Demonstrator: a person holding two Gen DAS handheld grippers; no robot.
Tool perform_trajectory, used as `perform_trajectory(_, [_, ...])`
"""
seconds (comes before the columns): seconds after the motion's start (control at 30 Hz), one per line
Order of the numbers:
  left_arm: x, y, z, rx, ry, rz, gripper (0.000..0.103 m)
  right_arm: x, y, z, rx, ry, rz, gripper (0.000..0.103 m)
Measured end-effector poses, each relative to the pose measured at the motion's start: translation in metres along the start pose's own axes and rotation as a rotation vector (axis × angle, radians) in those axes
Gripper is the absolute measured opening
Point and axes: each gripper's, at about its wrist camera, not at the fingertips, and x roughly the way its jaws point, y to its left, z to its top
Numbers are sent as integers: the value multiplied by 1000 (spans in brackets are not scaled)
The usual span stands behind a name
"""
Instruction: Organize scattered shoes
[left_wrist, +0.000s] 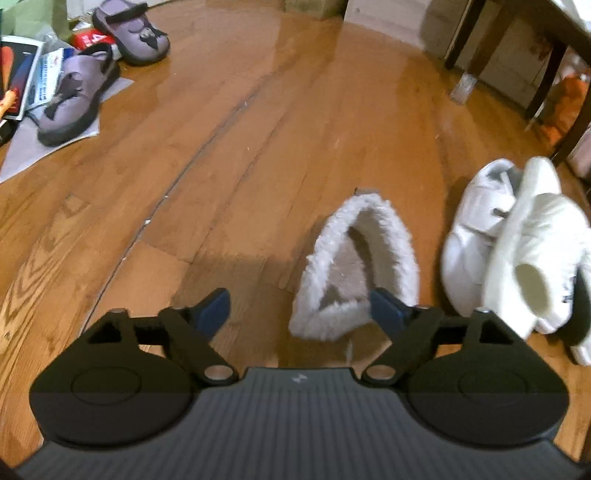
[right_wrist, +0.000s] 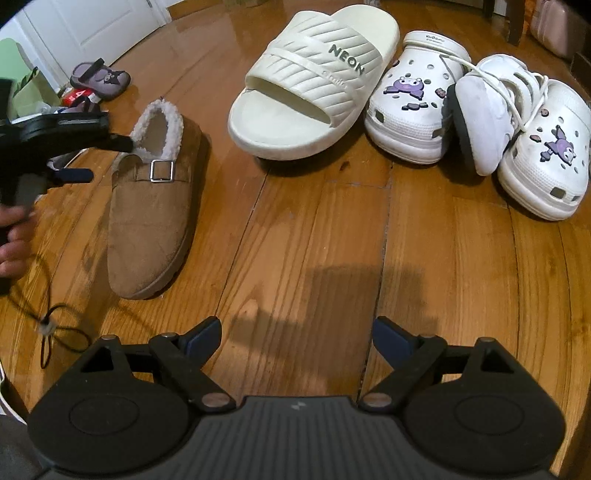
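A brown suede slipper (right_wrist: 155, 206) with a white fleece lining and a metal buckle lies on the wood floor. In the left wrist view I see its fleece collar (left_wrist: 354, 266) from the heel end, beside my left gripper's right finger. My left gripper (left_wrist: 299, 314) is open, and its pads do not press on the slipper. The right wrist view shows the same gripper (right_wrist: 99, 158) at the slipper's heel. My right gripper (right_wrist: 297, 339) is open over bare floor with nothing between its fingers. Beyond it are a cream slide (right_wrist: 314, 85), two white clogs (right_wrist: 410, 107) (right_wrist: 546, 155) with purple charms, and a white sneaker (right_wrist: 484, 110) on its side.
Two purple sandals (left_wrist: 133, 33) (left_wrist: 70, 96) lie among papers and boxes (left_wrist: 22, 74) at the far left. Dark table legs (left_wrist: 465, 33) stand at the back right. A thin black cable (right_wrist: 48, 321) loops on the floor beside a person's hand (right_wrist: 11, 236).
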Motion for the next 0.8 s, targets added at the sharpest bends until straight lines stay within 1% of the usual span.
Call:
perform_trajectory(0.1, [18, -3, 0, 7, 32, -23, 95, -2, -1, -2, -4, 4, -4, 90])
perform_trajectory(0.13, [16, -5, -4, 15, 20, -35, 87, -3, -1, -2, -5, 6, -6, 90])
perform_trajectory(0.17, [15, -7, -8, 24, 8, -47, 72, -3, -2, -4, -5, 9, -9, 90])
perform_trajectory(0.2, [13, -9, -12, 34, 0, -52, 38, -3, -4, -5, -2, 12, -13, 90])
perform_trajectory(0.23, [10, -12, -14, 47, -6, -42, 37, -2, -5, -5, 0, 13, -14, 90])
perform_trajectory(0.27, [5, -14, -18, 46, -17, -39, 31, -2, -6, -7, 8, 15, -15, 90])
perform_trajectory(0.3, [1, -13, -21, 26, -22, -59, 28, -1, -9, -9, 20, 16, -14, 90])
perform_trajectory(0.4, [-14, -9, -33, -44, 4, -164, 15, -1, -16, -15, 49, 14, -9, 90])
perform_trajectory(0.43, [-18, -10, -36, -51, 12, -179, 11, -2, -19, -17, 59, 13, -8, 90])
perform_trajectory(0.5, [-33, -17, -46, -42, 36, -218, 11, -3, -28, -24, 81, 16, -12, 90])
perform_trajectory(0.63, [-57, -35, -70, 20, 44, -204, 11, -6, -43, -36, 117, 17, -34, 90])
perform_trajectory(0.7, [-68, -39, -82, 24, 57, -218, 11, -10, -51, -41, 139, 15, -39, 90])
perform_trajectory(0.8, [-84, -38, -93, 24, 40, -222, 11, -15, -61, -50, 165, 14, -42, 90])
